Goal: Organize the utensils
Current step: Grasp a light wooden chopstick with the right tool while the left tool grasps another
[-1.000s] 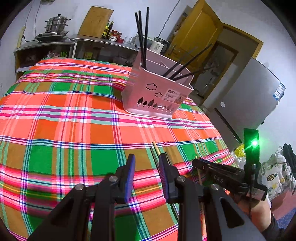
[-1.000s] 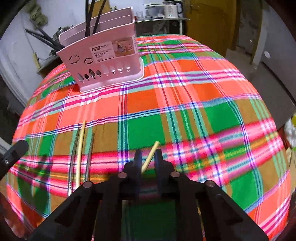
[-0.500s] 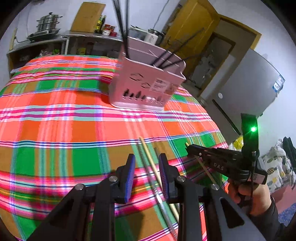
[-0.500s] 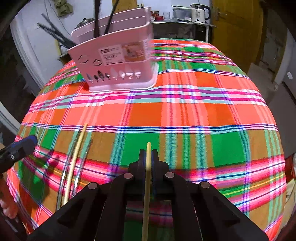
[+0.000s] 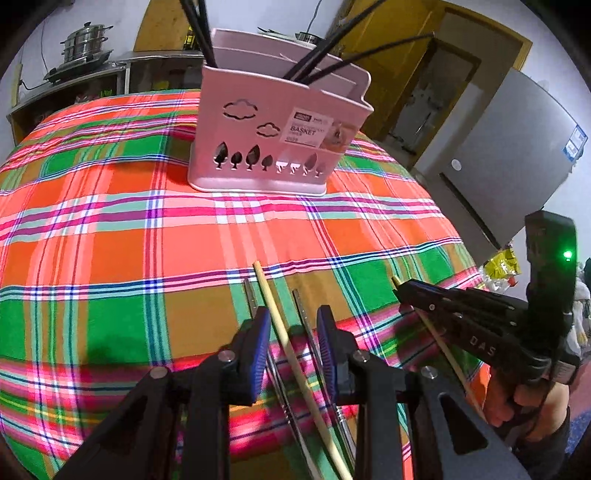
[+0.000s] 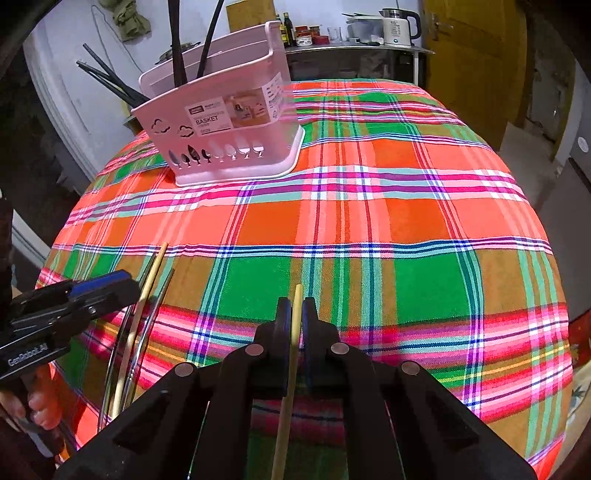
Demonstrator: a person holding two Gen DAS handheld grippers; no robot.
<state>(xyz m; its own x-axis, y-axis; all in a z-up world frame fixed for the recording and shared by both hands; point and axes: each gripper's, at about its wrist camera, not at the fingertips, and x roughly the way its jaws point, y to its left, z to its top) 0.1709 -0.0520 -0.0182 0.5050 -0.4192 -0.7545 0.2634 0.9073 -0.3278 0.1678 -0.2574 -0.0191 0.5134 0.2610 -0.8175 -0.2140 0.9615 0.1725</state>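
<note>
A pink utensil basket (image 5: pixel 273 140) stands at the far side of the plaid-covered table and holds several black chopsticks (image 5: pixel 199 29); it also shows in the right wrist view (image 6: pixel 225 125). My left gripper (image 5: pixel 291 325) is open, its jaws either side of a wooden chopstick (image 5: pixel 273 306) that lies on the cloth between two metal chopsticks (image 5: pixel 301 306). My right gripper (image 6: pixel 293 314) is shut on another wooden chopstick (image 6: pixel 295 306) and holds it above the cloth near the table's front edge.
The plaid cloth (image 6: pixel 369 221) covers a round table whose edge drops off at the right. A grey fridge (image 5: pixel 517 147) and a yellow door (image 5: pixel 406 55) stand beyond. Shelves with pots (image 5: pixel 81 48) and a kettle (image 6: pixel 399 26) line the back wall.
My left gripper has moved forward and lower, so the wooden chopstick on the cloth now lies between its open jaws. My right gripper has closed on its chopstick and straightened it.
</note>
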